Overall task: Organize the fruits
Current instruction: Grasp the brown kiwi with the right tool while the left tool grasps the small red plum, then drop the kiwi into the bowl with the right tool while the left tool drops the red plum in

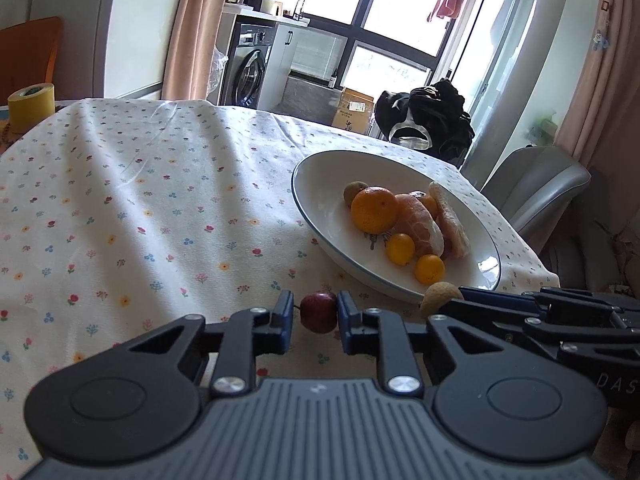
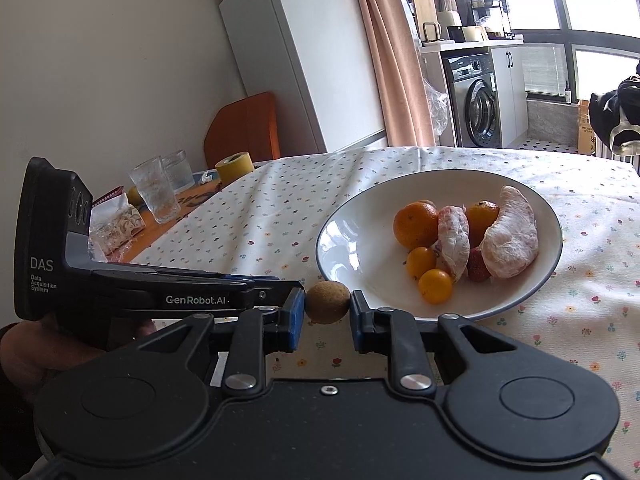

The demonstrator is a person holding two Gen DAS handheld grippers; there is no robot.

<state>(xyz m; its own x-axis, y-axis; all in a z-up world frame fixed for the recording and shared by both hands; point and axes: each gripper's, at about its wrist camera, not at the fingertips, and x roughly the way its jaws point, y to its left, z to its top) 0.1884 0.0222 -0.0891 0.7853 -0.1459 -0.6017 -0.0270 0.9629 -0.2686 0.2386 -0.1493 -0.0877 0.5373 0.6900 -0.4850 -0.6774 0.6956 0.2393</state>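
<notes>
While the left gripper (image 1: 314, 316) brackets a small red fruit (image 1: 319, 312), jaws narrow, contact unclear. Right gripper (image 2: 328, 314) likewise around a brown fruit (image 2: 327, 302) beside the plate (image 2: 344, 248).

Fruit-filled white plate (image 2: 340, 236) on tablecloth

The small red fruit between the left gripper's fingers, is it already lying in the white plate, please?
No. The small red fruit sits on the tablecloth between the left gripper fingers, outside the white plate.

We look low and close across the table (image 1: 140, 200) from each wrist, toward the windows; both views share the fruit bowl (image 1: 320, 184) (image 2: 360, 216).
</notes>
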